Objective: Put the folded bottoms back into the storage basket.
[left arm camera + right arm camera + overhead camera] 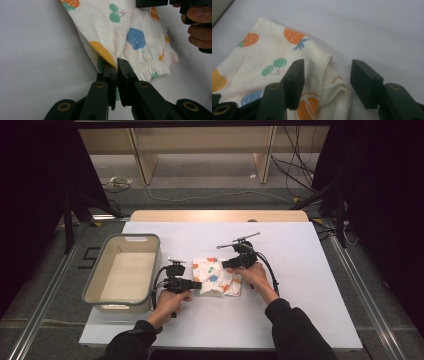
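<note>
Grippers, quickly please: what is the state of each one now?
Left gripper: shut on the fruit-print cloth.
Right gripper: open, jaws on either side of a cloth fold, not pressing.

Fruit-print cloth [120,32], edge pinched between jaws

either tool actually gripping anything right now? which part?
Left tool is shut on the fruit-print cloth, pinching a folded edge beside the elastic hem. Right tool stands open astride the cloth's other edge, holding nothing.

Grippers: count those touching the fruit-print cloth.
1 for certain. The left gripper is shut on the fruit-print cloth at its left edge. The right gripper straddles the opposite edge, fingers apart; contact there is unclear.
</note>
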The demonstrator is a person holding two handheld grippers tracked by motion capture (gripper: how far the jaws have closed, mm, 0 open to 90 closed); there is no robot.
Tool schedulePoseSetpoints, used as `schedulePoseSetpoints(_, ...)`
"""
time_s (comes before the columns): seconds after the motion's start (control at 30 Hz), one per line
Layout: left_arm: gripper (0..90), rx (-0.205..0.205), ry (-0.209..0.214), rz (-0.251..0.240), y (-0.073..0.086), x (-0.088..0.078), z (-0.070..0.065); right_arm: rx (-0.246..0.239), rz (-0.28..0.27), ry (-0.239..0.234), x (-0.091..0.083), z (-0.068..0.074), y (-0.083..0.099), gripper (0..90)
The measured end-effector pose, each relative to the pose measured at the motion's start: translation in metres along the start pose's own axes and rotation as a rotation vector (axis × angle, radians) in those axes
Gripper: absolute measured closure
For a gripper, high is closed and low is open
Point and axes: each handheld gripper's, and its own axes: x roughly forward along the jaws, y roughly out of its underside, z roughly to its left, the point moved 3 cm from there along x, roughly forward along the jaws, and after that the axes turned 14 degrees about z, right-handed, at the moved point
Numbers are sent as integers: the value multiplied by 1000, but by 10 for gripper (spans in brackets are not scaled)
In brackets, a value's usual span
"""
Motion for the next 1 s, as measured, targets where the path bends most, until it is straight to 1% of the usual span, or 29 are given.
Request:
schedulePoseSetpoints(0.03,860,1,0,-1,0,0,0,0,0,0,0,0,0,546)
schedulePoseSetpoints(0.07,862,3,-1,-2,0,0,0,3,2,0,0,0,0,587)
schedulePoseSetpoints(0.13,867,7,-2,-6,0,0,-1,8,13,-29,0,0,0,680)
schedulePoseSetpoints(0.2,870,13,-4,-5,0,0,-1,6,16,-38,1,2,0,742)
schedulePoseSetpoints(0.3,876,27,2,-1,0,-2,-2,-7,12,-28,0,5,0,788)
schedulePoseSetpoints(0.37,879,27,10,-6,-1,-3,-3,-14,5,-30,-3,7,-1,796)
schedulePoseSetpoints(0.47,882,36,17,-11,-2,-6,-4,-29,-18,-32,-11,10,-2,802)
schedulePoseSetpoints(0.5,882,42,19,-11,-2,-7,-5,-29,-18,-32,-11,10,-2,802)
schedulePoseSetpoints(0.53,883,44,23,-14,-2,-9,-6,-32,-32,-31,-14,11,-3,803)
schedulePoseSetpoints(0.6,883,54,32,-21,-4,-13,-7,-29,-37,-30,-15,12,-3,804)
schedulePoseSetpoints(0.63,883,52,38,-31,-4,-14,-9,-33,-46,-31,-17,12,-3,804)
schedulePoseSetpoints(0.8,884,61,60,-44,-6,-22,-11,-26,-83,-40,-25,14,-4,806)
schedulePoseSetpoints(0.83,883,68,59,-48,-7,-25,-12,-27,-89,-42,-27,15,-5,806)
schedulePoseSetpoints(0.9,884,90,44,-60,-8,-31,-14,-30,-108,-44,-32,17,-6,806)
schedulePoseSetpoints(1.0,883,101,56,-74,-10,-38,-17,-32,-133,-46,-38,20,-8,806)
